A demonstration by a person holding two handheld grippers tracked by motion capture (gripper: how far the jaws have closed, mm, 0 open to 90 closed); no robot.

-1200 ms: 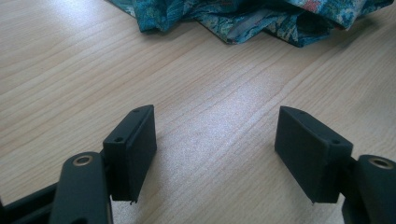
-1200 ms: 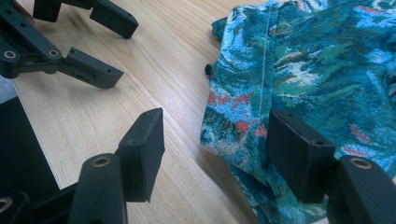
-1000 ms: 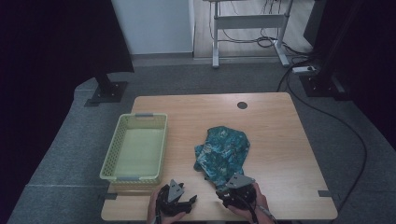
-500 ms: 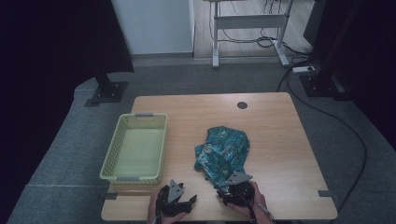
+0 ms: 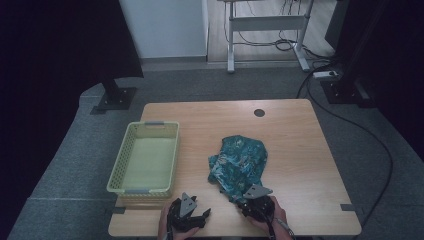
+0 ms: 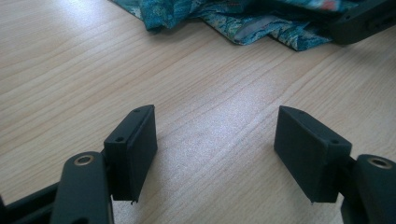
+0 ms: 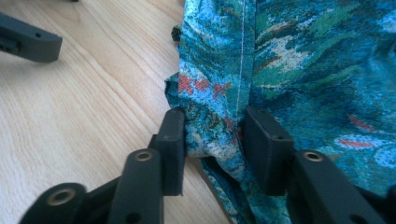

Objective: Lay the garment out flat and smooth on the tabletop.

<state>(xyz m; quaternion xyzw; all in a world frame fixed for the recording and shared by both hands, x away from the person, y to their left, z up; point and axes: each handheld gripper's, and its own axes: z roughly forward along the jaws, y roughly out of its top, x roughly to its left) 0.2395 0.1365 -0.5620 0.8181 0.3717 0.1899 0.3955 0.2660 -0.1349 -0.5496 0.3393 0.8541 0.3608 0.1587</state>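
Observation:
A crumpled teal patterned cloth (image 5: 240,162) lies in the middle of the wooden table (image 5: 300,150). My right gripper (image 5: 249,194) is at its near edge. In the right gripper view this gripper (image 7: 214,126) is shut on a raised fold of the cloth (image 7: 303,60), and the fabric presses against both pads. My left gripper (image 5: 204,215) rests near the table's front edge, left of the right one. Its jaws (image 6: 215,135) stand wide open over bare wood, and the cloth's hem (image 6: 210,18) lies farther ahead.
A yellow-green plastic basket (image 5: 121,165) stands empty on the left part of the table. A round cable hole (image 5: 259,112) is at the table's back. The person's hands (image 5: 280,217) come over the front edge. Bare wood lies right of the cloth.

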